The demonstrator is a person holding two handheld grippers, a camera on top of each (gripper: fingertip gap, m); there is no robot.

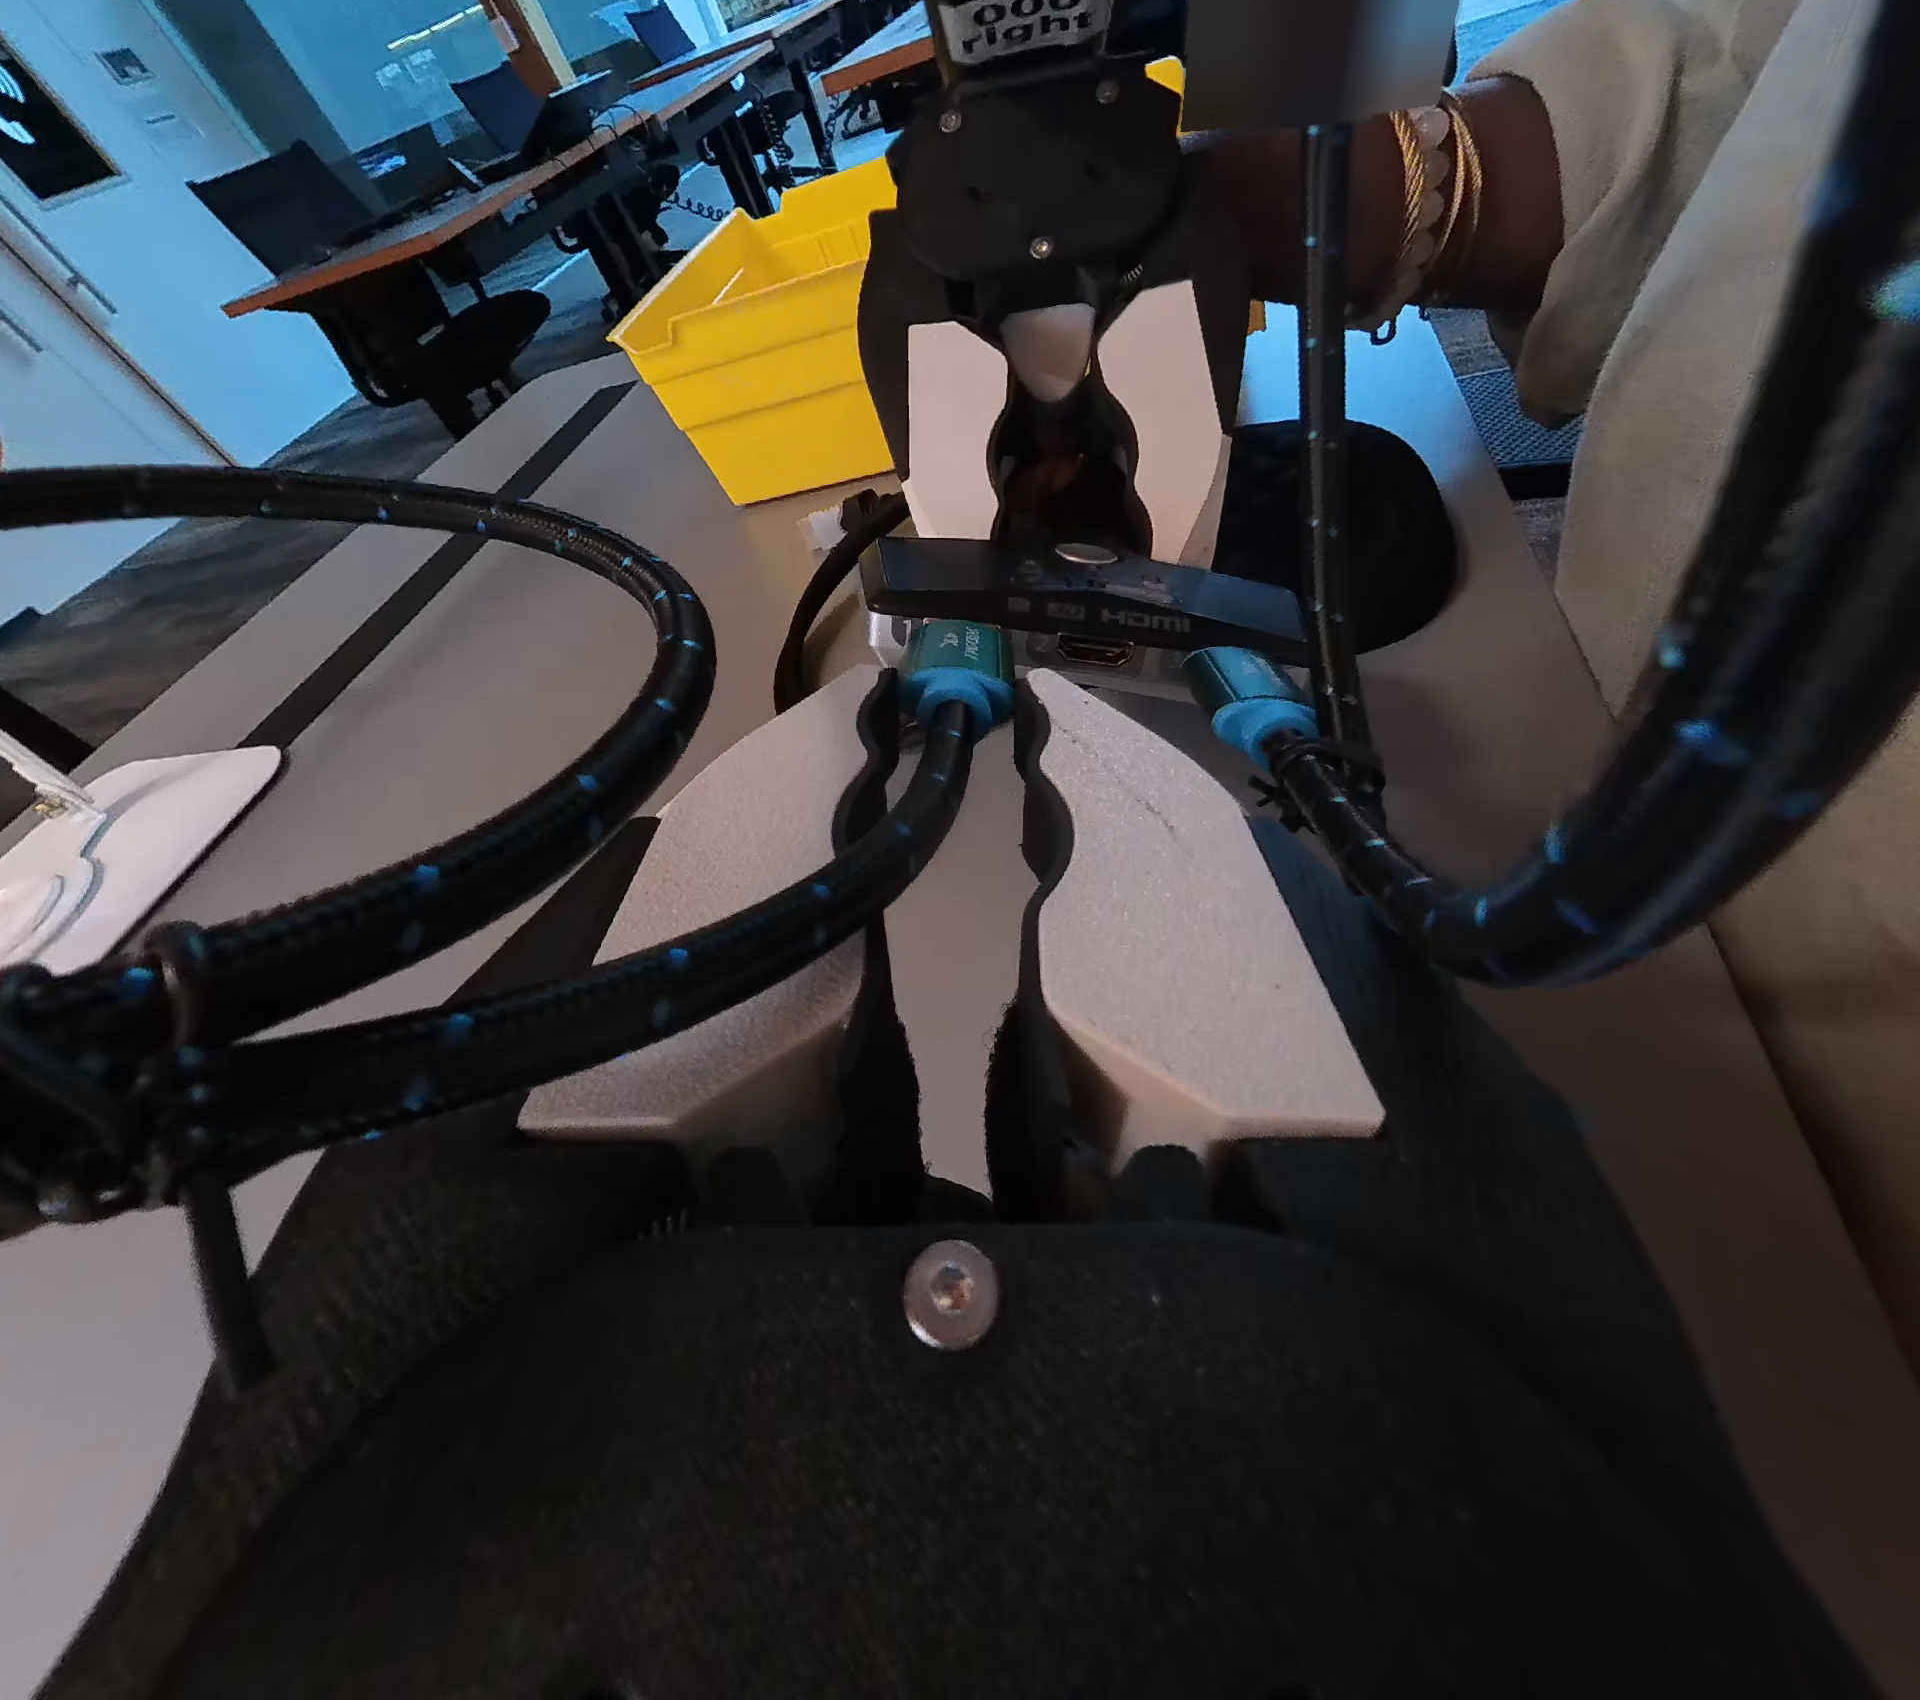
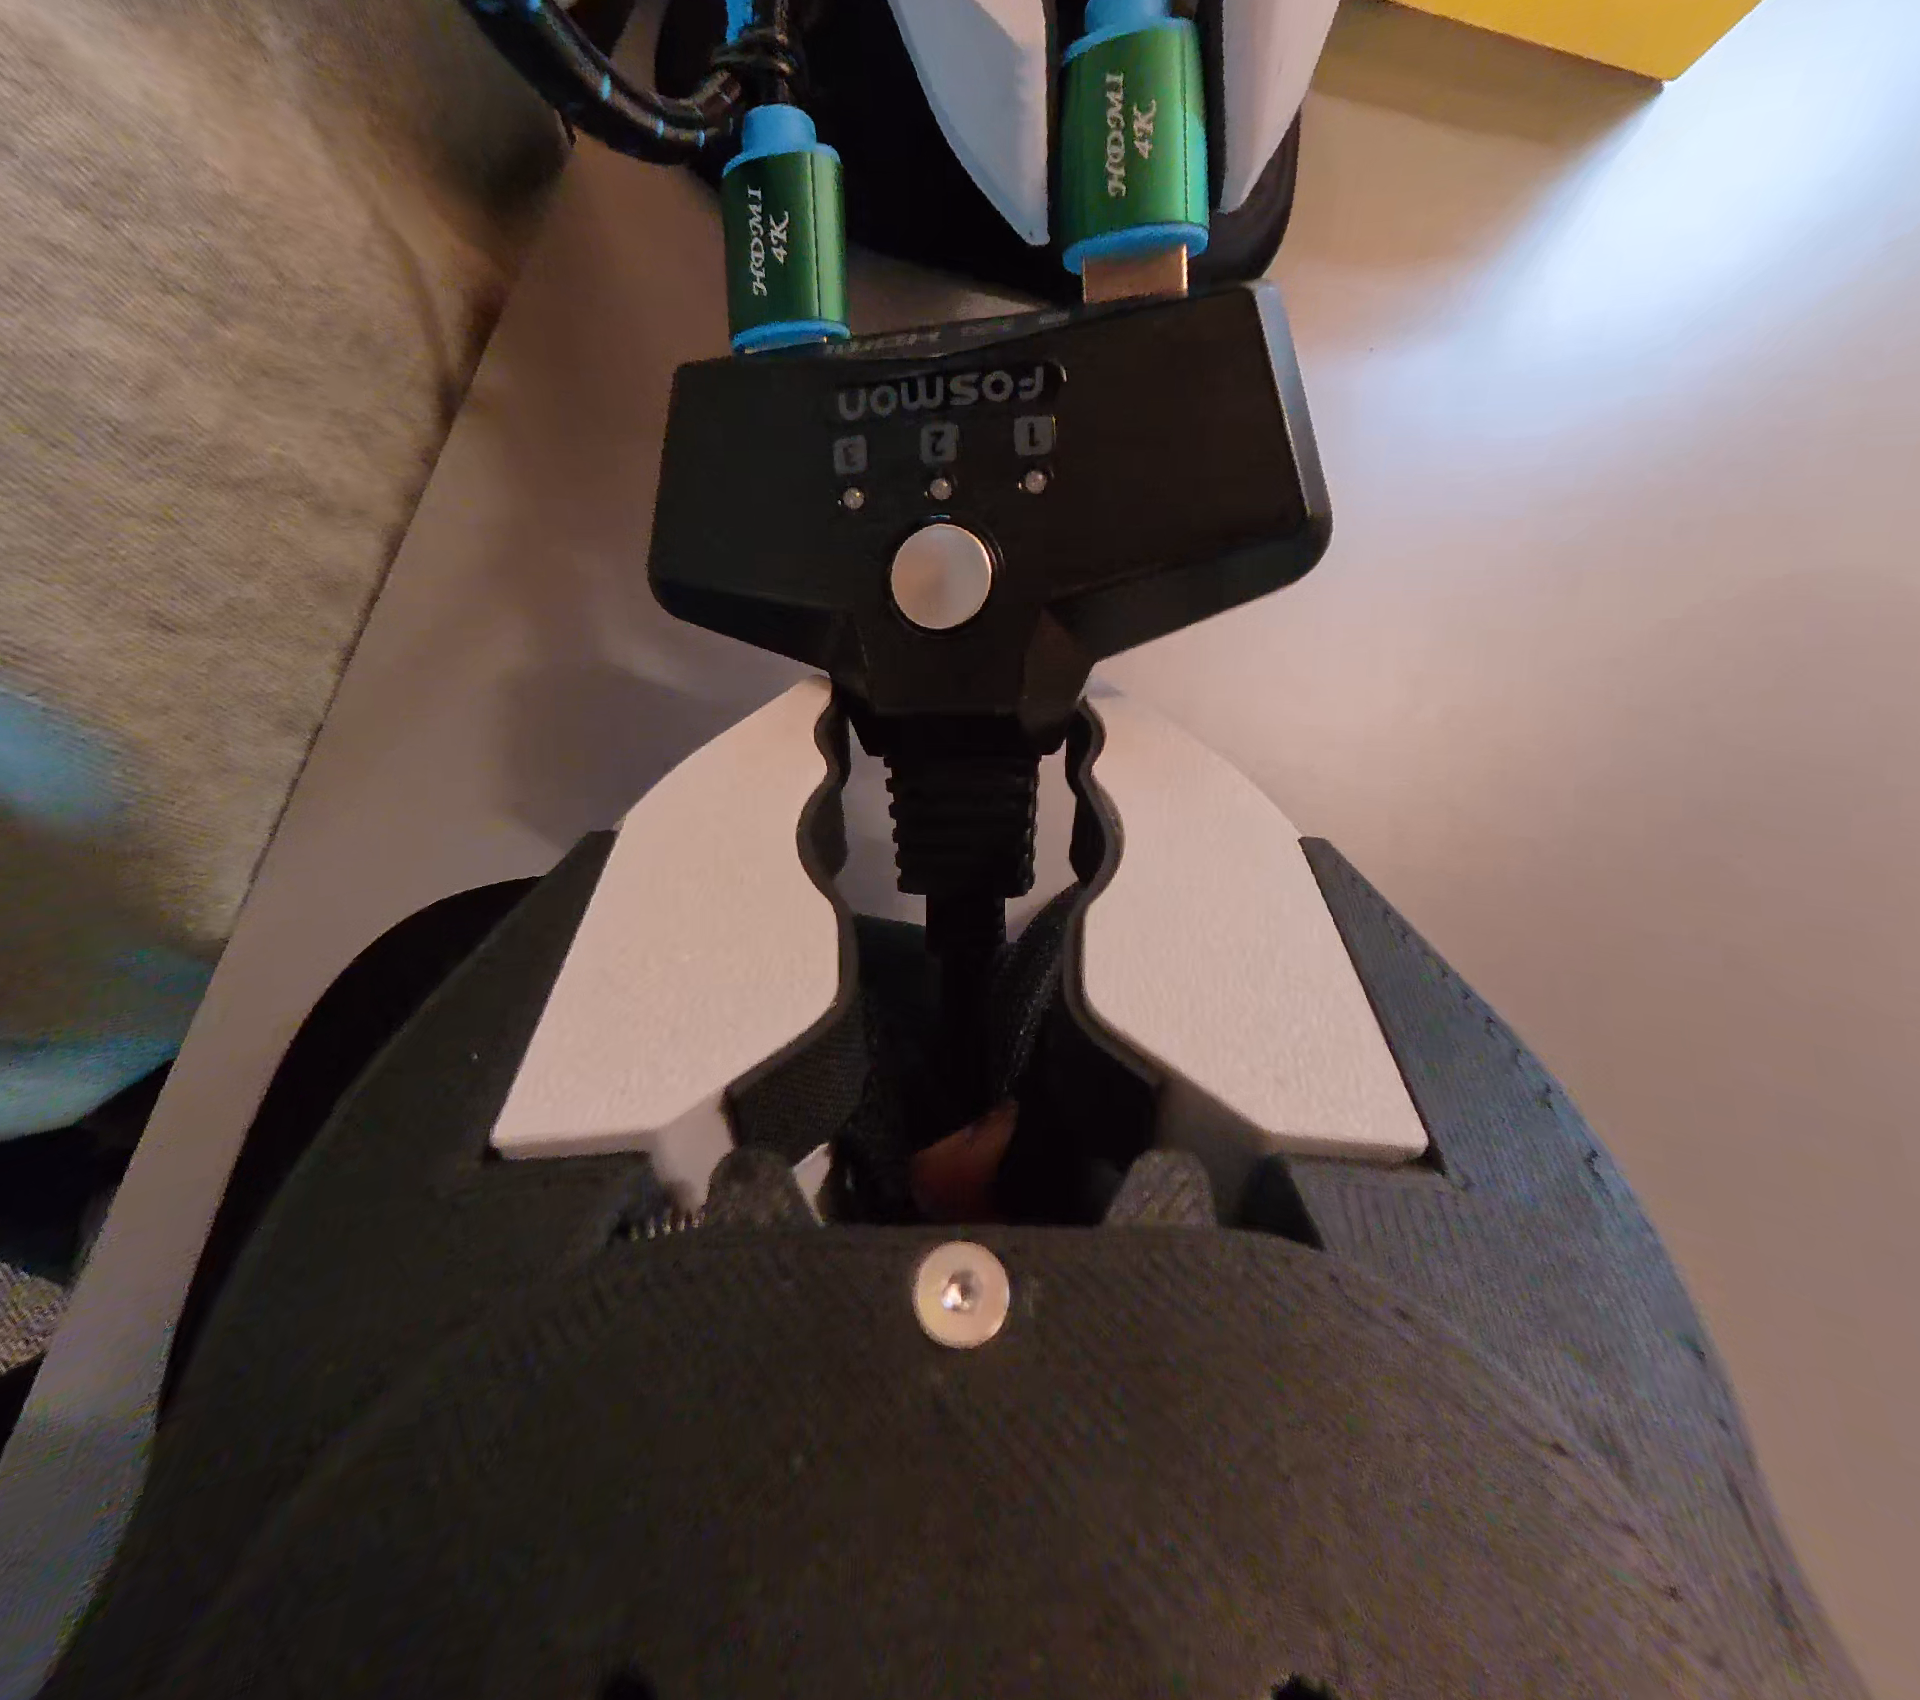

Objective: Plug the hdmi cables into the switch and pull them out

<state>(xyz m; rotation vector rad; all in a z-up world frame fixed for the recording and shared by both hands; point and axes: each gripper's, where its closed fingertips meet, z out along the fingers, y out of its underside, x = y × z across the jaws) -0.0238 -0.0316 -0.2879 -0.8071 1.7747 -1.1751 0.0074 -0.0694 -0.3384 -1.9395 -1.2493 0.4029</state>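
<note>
The black HDMI switch (image 2: 987,466) is held just above the grey table. My right gripper (image 2: 956,715) is shut on the ribbed neck of its tail cable. It also shows in the left wrist view (image 1: 1055,523). One green HDMI plug (image 2: 784,248) sits fully in the switch's outer port. A second green plug (image 2: 1132,144) is at the other outer port with its metal tip partly showing. My left gripper (image 1: 961,700) is shut on that plug's braided cable (image 1: 727,933), right behind its blue boot. The middle port (image 1: 1091,651) is empty.
A yellow bin (image 1: 758,372) stands on the table behind the switch. A black round pad (image 1: 1340,528) lies to the right and a flat white object (image 1: 125,840) at the left edge. Braided cable loops hang on both sides. A person's wrist with bracelets (image 1: 1455,196) and a beige sleeve are at right. The left gripper's tips are roughly 8 cm from the right gripper's.
</note>
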